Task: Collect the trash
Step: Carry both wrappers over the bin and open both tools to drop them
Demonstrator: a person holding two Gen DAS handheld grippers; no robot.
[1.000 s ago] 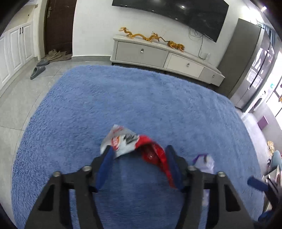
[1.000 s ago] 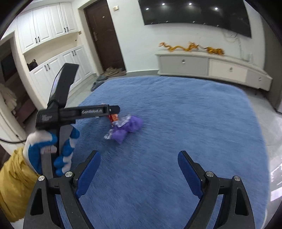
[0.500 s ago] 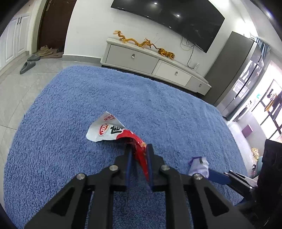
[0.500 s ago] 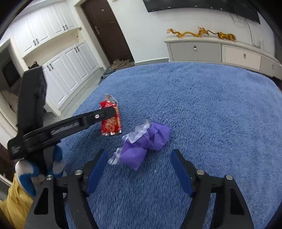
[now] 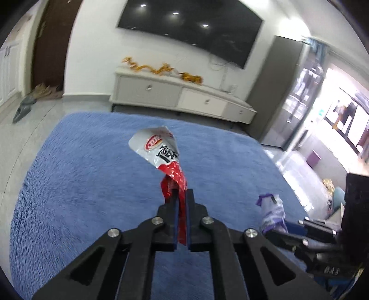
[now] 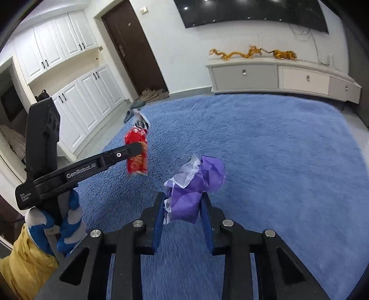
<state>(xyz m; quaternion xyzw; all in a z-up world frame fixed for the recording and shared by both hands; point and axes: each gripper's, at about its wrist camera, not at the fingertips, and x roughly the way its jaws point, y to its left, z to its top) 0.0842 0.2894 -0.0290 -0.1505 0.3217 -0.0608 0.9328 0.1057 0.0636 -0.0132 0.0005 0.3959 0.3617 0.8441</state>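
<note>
The left gripper (image 5: 182,196) had its two blue-padded jaws pressed together on the red end of a wrapper (image 5: 159,150), a glossy, crinkled foil packet, white at its torn top and red below. It stood out from the jaw tips at the middle of the left wrist frame, lifted clear of the rug (image 5: 80,184). From the right wrist view the same wrapper (image 6: 136,152) hung left of centre, pinched by the black arm of the left gripper (image 6: 136,147).

The right gripper (image 6: 183,203) was closing its jaws on a wad (image 6: 196,184) of crumpled purple paper with a frill of thin white tissue on its left edge; the pads touched both sides of it, low in the middle of the frame. In the left wrist view that wad (image 5: 271,212) showed at the lower right, with the right gripper (image 5: 283,227) under it.

That made two pieces of trash, one in each gripper.

The rug was a deep, shaggy blue pile that filled the lower half of both frames. At the lower left of the right wrist frame a hand (image 6: 60,226) in a knitted blue-and-white glove gripped the left handle, with a yellow sleeve (image 6: 25,260) below it.

At the upper right stood a long pale cabinet (image 6: 283,78) with three drawer fronts, shut, and gold dragon figures (image 6: 251,52) along its top. A dark TV (image 6: 253,11) hung above.
</note>
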